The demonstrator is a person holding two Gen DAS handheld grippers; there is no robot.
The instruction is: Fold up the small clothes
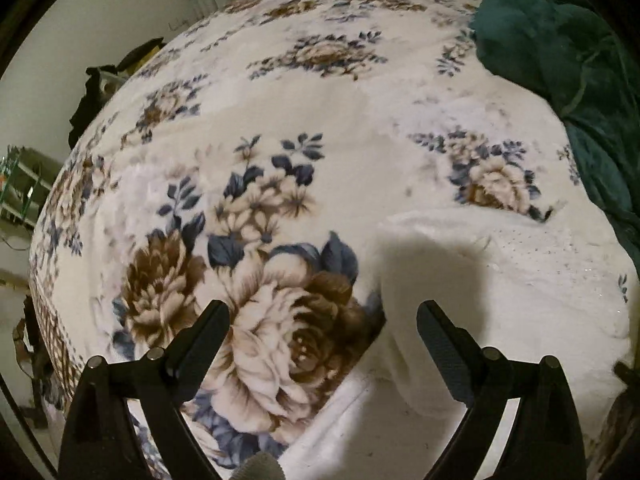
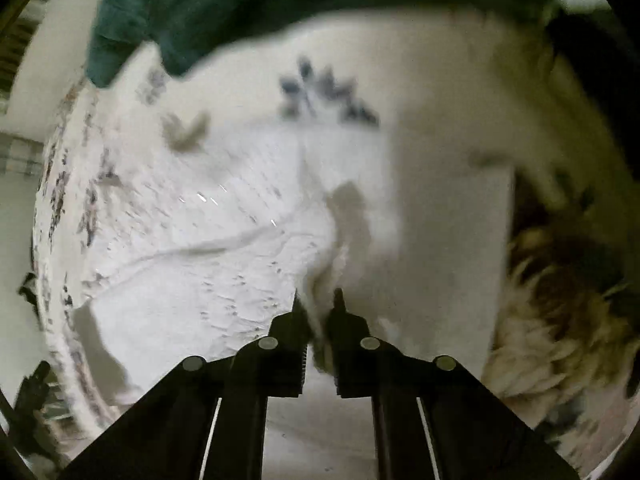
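Right wrist view: the right tongs [image 2: 317,298] are nearly closed, pinching a raised fold of the white garment [image 2: 224,272] between their tips. The garment spreads from the tips toward 9 and 10 o'clock, lying on the blanket [image 2: 440,92], with small holes or dots across its weave and a long crease running toward 9 o'clock. The picture is smeared, so finer detail cannot be told. A dark blue leaf print sits on the blanket at 12 o'clock, a brown flower print at 3 to 4 o'clock. A green cloth [image 2: 208,8] fills the top edge from 11 to 1 o'clock.

In the left wrist view, the left tongs [image 1: 322,316] stand wide apart and hold nothing, poised above the blanket [image 1: 320,100] over a big brown and cream flower. The garment [image 1: 500,280] lies at 2 to 3 o'clock of them, its near edge just beside the right-hand finger, partly in shadow. The green cloth [image 1: 560,48] is heaped at 1 o'clock, on the bed's far corner.
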